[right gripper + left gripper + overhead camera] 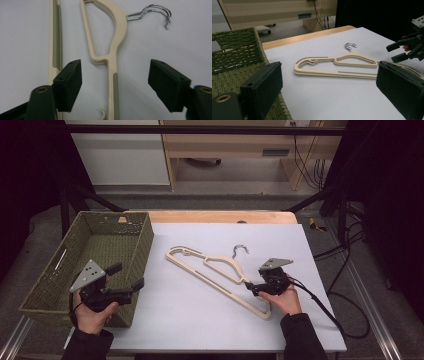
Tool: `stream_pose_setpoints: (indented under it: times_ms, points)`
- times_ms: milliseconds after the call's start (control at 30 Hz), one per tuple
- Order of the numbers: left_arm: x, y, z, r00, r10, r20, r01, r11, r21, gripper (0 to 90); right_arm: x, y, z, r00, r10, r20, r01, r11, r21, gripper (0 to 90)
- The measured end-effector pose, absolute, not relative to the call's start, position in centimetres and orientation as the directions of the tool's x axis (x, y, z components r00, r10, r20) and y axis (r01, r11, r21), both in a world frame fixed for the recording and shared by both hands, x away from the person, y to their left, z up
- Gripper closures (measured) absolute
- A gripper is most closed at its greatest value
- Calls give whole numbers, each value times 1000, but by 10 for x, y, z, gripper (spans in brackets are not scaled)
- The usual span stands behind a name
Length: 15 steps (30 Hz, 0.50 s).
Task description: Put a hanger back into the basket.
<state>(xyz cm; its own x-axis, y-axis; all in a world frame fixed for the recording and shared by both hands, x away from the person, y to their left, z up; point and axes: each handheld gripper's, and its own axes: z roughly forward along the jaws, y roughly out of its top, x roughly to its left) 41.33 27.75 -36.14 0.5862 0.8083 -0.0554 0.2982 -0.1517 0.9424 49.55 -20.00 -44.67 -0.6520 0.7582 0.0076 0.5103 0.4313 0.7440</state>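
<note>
Near the right edge of the pale grey bench [200, 320] my right claw [252, 287] sits low over the cream plastic clothes hanger [220, 275], its matt black jaws spread to either side of the hanger's upper arm, neither pad touching it. Along that arm runs a strip of ribbed grey rubber [115, 95], and a second ribbed strip [59, 37] lines the straight lower bar, which passes just under my left-hand pad [71, 82] in the right gripper view. The hanger looks like two flat ones stacked, with twin bright wire hooks [156, 12] curling toward the far edge of the bench. It lies flat, slanting from the middle of the bench down toward the near right corner, its rounded end by my right hand [287, 300].

At the left edge my left claw [127, 277] hangs above the near right corner of the olive green woven basket [65, 265], a deep rectangular thing of coarse plaited fibre. Its jaws stand wide, with nothing between them; the blocky pads [265, 87] look soft and slightly fuzzy. A grey three-cornered plate [87, 275] with small holes rides on top, and a like plate [275, 263] tops the right claw.
</note>
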Motion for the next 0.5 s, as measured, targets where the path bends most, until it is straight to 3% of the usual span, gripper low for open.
stream_pose_setpoints:
  times_ms: [267, 500]
  points:
    - [414, 276, -361, 584, 810, -55, 296, -149, 943, 73, 501, -212, -462, -640, 766, 62, 577, 426, 697, 479]
    - [413, 275, -361, 585, 809, -53, 295, -151, 943, 74, 502, -208, -469, -655, 751, 81, 606, 459, 650, 584]
